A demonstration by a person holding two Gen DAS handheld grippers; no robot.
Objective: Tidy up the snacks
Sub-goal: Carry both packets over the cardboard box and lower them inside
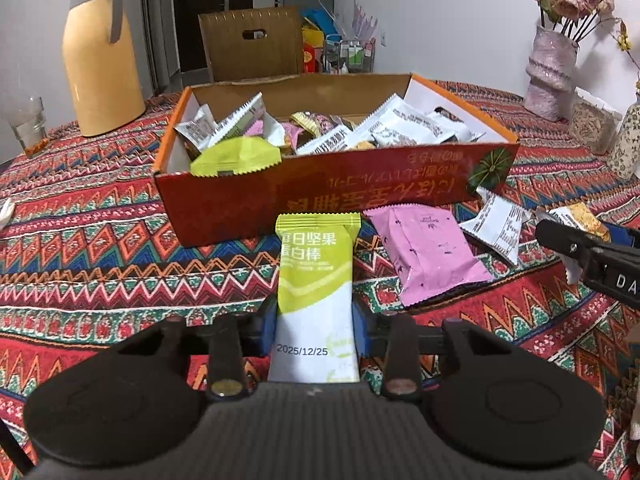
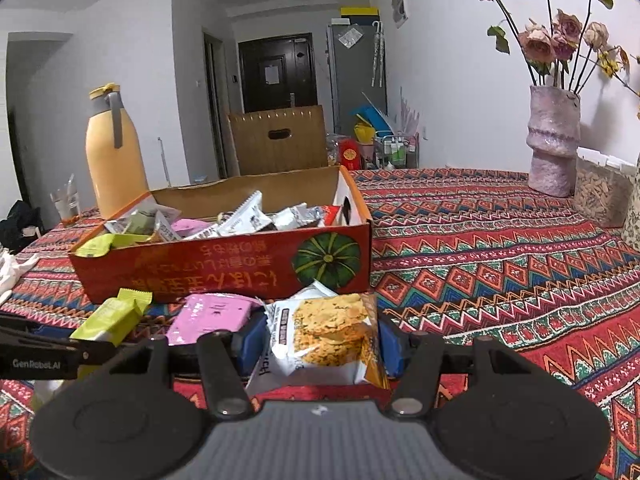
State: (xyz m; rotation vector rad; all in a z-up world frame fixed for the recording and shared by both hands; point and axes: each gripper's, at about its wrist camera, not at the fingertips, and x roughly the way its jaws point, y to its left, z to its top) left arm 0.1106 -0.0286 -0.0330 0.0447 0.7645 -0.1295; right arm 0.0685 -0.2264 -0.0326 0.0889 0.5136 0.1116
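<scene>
An open red cardboard box point(image 1: 360, 188) point(image 2: 224, 272) holds several snack packets on the patterned tablecloth. My left gripper point(image 1: 316, 332) is shut on a green and white nut bar packet point(image 1: 316, 280), held just in front of the box; that packet also shows in the right wrist view point(image 2: 108, 316). My right gripper point(image 2: 320, 348) is shut on a white cracker packet point(image 2: 328, 336). A pink packet point(image 1: 428, 252) point(image 2: 212, 316) and a white packet point(image 1: 496, 224) lie on the cloth before the box.
A yellow thermos point(image 1: 100, 60) point(image 2: 114, 152) and a glass point(image 1: 26, 124) stand at the back left. A pink vase of dried roses point(image 1: 550, 72) point(image 2: 554, 140) and a clear container point(image 2: 600, 196) stand at the right. A brown cardboard box point(image 1: 252, 44) sits behind the table.
</scene>
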